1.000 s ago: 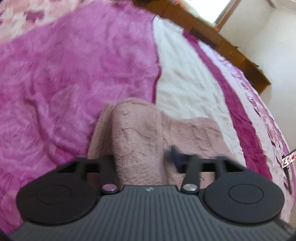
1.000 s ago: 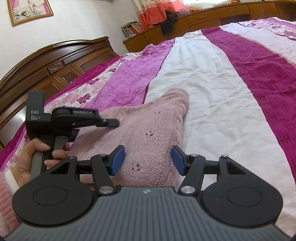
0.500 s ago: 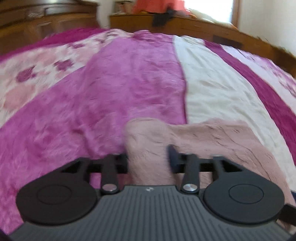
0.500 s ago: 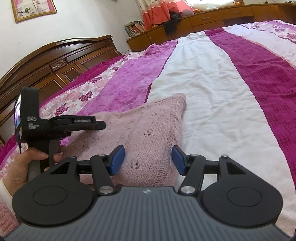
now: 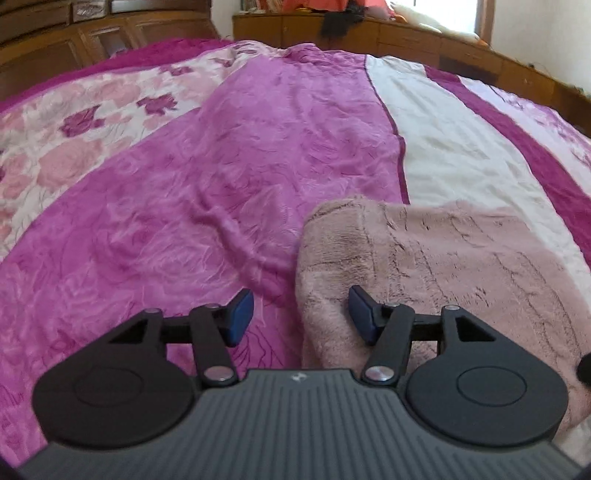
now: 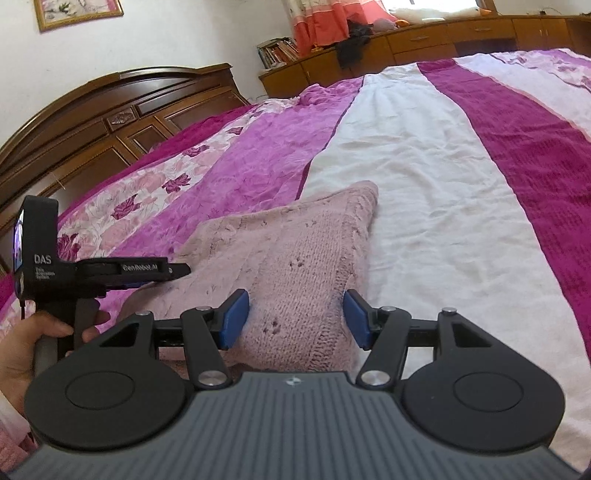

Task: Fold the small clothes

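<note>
On bedspread (image 6: 424, 155): one pink sweater (image 6: 295, 266)

Striped magenta bedspread (image 6: 424, 155), carved wooden headboard (image 6: 110, 122), framed picture (image 6: 77, 11), orange curtain (image 6: 317, 22)

Both wrist views, low, share the sweater (image 5: 424, 258)

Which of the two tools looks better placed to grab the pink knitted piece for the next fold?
Probably the right tool: its open blue pads straddle the near edge of the pink knit. The left tool is open too, but only one pad is over the knit's corner; the other is over the blanket.
</note>
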A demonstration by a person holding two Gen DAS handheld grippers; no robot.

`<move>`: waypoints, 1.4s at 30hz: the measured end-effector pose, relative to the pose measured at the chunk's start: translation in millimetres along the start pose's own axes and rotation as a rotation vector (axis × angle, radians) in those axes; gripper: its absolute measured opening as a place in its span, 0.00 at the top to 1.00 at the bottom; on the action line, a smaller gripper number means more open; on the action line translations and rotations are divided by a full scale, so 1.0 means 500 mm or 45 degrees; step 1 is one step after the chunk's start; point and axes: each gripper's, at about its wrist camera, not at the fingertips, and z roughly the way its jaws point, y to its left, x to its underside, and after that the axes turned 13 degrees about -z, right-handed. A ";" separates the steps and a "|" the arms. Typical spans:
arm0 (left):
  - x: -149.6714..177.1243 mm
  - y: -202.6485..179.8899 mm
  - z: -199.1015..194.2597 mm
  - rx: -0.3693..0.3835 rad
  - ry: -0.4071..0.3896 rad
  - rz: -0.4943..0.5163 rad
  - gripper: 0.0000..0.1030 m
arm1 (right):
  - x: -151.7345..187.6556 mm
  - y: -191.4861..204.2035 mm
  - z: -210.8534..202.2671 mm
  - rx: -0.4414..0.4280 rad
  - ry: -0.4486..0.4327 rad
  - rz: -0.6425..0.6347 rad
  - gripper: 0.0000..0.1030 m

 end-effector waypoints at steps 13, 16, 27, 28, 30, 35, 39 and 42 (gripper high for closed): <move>0.007 0.041 -0.057 0.261 0.242 -0.266 0.30 | -0.021 -0.110 0.035 -0.204 0.072 0.328 0.22; 0.021 0.050 -0.050 0.267 0.259 -0.307 0.30 | -0.009 -0.123 0.067 -0.240 0.131 0.392 0.22; 0.048 0.082 -0.017 0.468 0.391 -0.520 0.22 | 0.005 -0.131 0.148 -0.374 0.191 0.481 0.21; 0.053 0.080 -0.014 0.510 0.409 -0.534 0.23 | 0.004 -0.129 0.151 -0.376 0.189 0.482 0.22; 0.060 0.070 -0.013 0.525 0.396 -0.515 0.25 | 0.001 -0.127 0.155 -0.375 0.182 0.483 0.28; 0.060 0.054 -0.028 0.537 0.365 -0.502 0.50 | -0.025 -0.122 0.139 -0.377 0.143 0.445 0.47; 0.044 0.032 -0.052 0.586 0.336 -0.499 0.55 | -0.074 -0.121 0.096 -0.389 0.081 0.409 0.50; 0.041 -0.006 -0.076 0.657 0.333 -0.482 0.55 | -0.110 -0.128 0.039 -0.360 0.023 0.353 0.50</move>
